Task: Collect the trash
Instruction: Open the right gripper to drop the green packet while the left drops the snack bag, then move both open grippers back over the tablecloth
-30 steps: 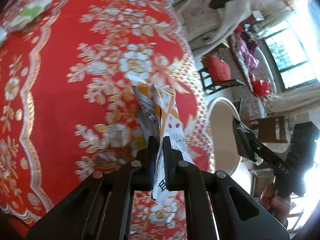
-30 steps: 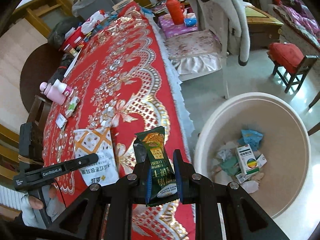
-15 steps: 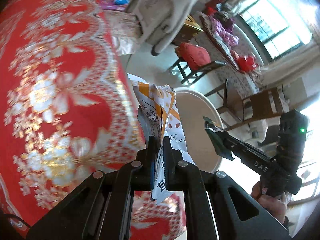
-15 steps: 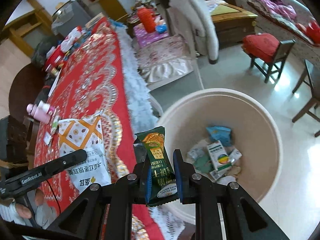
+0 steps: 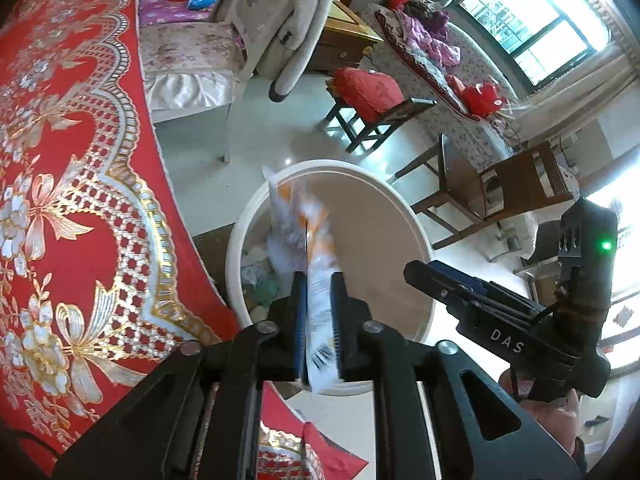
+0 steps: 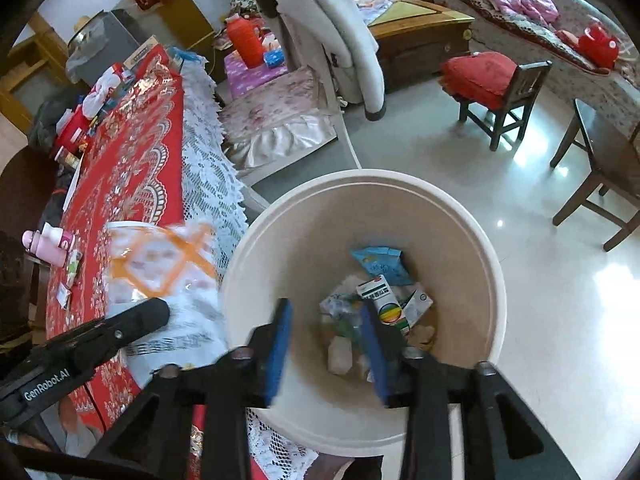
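I am holding my right gripper [image 6: 326,344] over the cream trash bin [image 6: 494,280], its blue pads parted, having just been opening, with nothing between them now. Below them the bin's bottom is showing its litter: a white box with a rainbow stripe [image 6: 382,304], a blue packet [image 6: 380,262] and paler scraps.

My left gripper [image 5: 318,312] is pointing down at the same bin [image 5: 404,208] from the table side. Its jaws have just been loosening, and the white and orange wrapper [image 5: 316,264] is standing blurred between them, its upper end reaching over the bin's rim; I cannot tell whether the pads are pressing on it. In the right wrist view that wrapper [image 6: 160,268] is hanging at the bin's left edge, in front of the red floral tablecloth [image 6: 132,168] and its white lace border [image 6: 208,184].

A pink bottle [image 6: 46,246] is lying farther along the table.
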